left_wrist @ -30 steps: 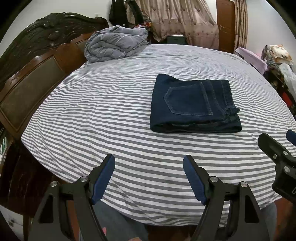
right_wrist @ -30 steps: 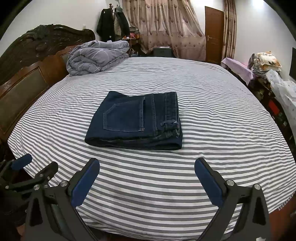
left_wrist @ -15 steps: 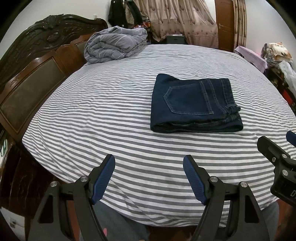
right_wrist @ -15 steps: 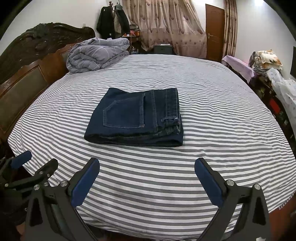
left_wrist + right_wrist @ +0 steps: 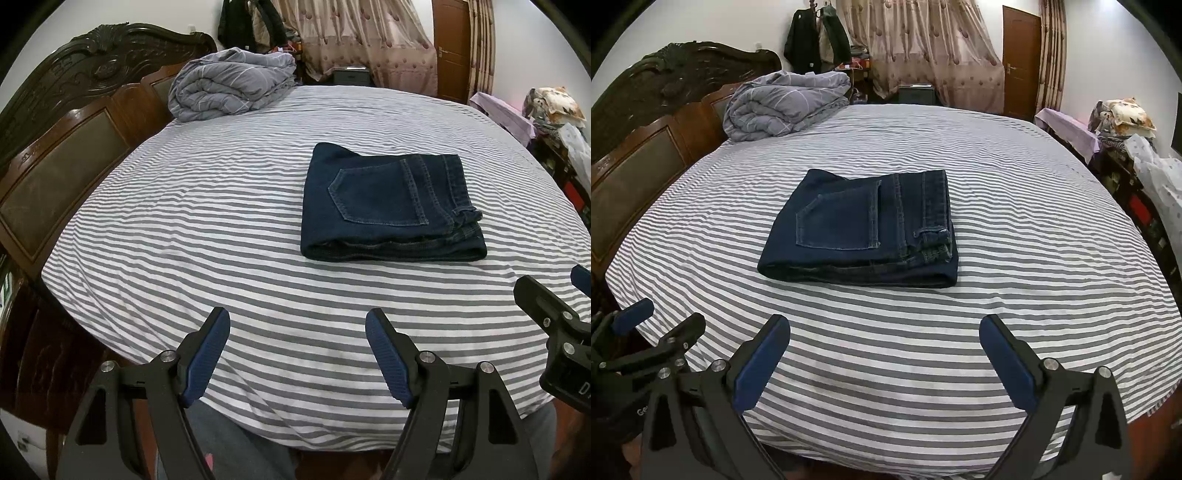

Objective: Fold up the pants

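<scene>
Dark blue jeans [image 5: 388,206] lie folded into a compact rectangle on the striped bed sheet [image 5: 221,221], back pocket up. They also show in the right wrist view [image 5: 864,232]. My left gripper [image 5: 297,325] is open and empty, held above the bed's near edge, well short of the jeans. My right gripper [image 5: 884,332] is open and empty, also near the front edge. The right gripper shows at the right rim of the left wrist view [image 5: 554,317]; the left gripper shows at the left rim of the right wrist view [image 5: 646,332].
A folded grey quilt [image 5: 229,88] lies at the bed's far left by the carved wooden headboard [image 5: 66,155]. Curtains [image 5: 934,55], a door [image 5: 1021,59] and cluttered furniture [image 5: 1126,140] stand beyond the bed.
Both grippers have drawn back and lifted slightly from the folded jeans. The jeans have not moved. Both stay open.
</scene>
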`<action>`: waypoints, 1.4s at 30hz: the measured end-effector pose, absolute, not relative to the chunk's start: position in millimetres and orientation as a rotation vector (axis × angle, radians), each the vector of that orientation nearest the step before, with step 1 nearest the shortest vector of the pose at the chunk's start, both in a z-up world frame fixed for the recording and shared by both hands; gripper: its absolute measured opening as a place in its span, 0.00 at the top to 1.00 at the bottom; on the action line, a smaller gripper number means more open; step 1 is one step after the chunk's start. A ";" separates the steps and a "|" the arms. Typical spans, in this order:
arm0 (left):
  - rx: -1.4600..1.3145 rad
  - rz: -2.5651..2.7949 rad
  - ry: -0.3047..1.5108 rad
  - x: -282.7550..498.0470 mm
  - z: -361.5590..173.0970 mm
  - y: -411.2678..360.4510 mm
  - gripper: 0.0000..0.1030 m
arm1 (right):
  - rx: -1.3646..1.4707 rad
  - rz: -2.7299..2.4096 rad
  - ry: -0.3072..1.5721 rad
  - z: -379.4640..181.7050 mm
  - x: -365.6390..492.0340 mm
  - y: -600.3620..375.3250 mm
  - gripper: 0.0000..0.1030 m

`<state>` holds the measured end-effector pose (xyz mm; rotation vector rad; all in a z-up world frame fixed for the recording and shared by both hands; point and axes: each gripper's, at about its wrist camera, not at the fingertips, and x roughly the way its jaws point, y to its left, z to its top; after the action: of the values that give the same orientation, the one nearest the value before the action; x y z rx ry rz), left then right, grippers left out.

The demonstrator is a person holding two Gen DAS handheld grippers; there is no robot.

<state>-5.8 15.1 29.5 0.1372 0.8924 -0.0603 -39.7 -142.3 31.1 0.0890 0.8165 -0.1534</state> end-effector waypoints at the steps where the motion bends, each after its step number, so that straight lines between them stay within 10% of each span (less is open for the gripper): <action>1: 0.138 -0.060 0.892 -5.8 29.4 15.1 0.26 | 0.090 -0.154 0.817 30.7 -39.8 -142.4 0.02; 42: 0.140 -0.054 0.914 -1.7 17.2 13.2 0.26 | 0.074 -0.161 0.835 18.4 -35.5 -143.8 0.02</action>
<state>-1.7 13.2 17.2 0.1404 0.9144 -0.0538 -35.5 -143.8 18.4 0.0738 0.8349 -0.1608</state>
